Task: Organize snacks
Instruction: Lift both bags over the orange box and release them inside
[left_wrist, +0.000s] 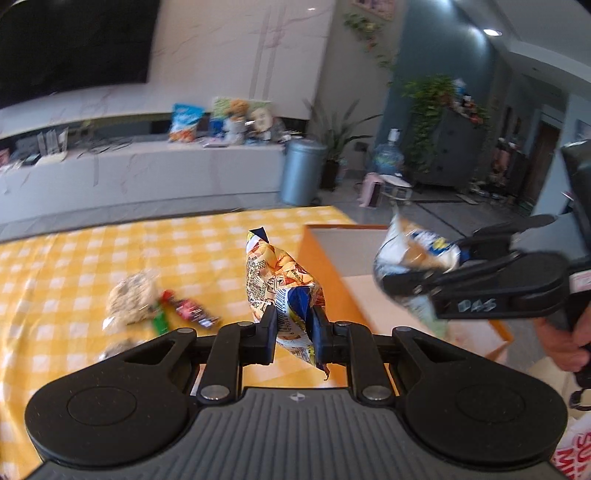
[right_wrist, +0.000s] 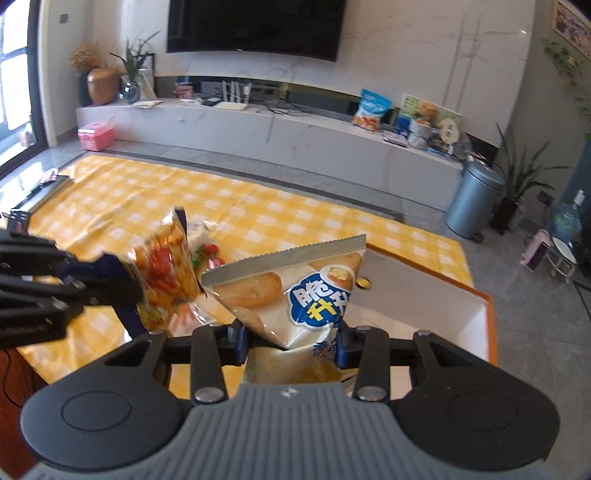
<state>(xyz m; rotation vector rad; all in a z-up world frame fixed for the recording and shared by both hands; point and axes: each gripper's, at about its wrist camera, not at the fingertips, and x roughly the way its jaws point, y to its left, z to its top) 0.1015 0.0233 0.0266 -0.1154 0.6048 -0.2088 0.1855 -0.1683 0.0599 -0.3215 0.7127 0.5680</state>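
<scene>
Pale chip bag (right_wrist: 295, 295) in right claw (right_wrist: 291, 341), beside orange-rimmed box (right_wrist: 489, 314).

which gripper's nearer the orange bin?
Right. The right gripper holds the white chip bag over the orange bin; the left gripper, gripping the orange snack bag, hangs beside it.

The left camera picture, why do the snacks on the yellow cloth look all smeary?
Left wrist view: motion blur smears the loose snacks on the checked cloth, while the orange bag in the left gripper jaws stays sharp. Right wrist view: crisper, the white chip bag readable; the fisheye bends the TV shelf.
</scene>
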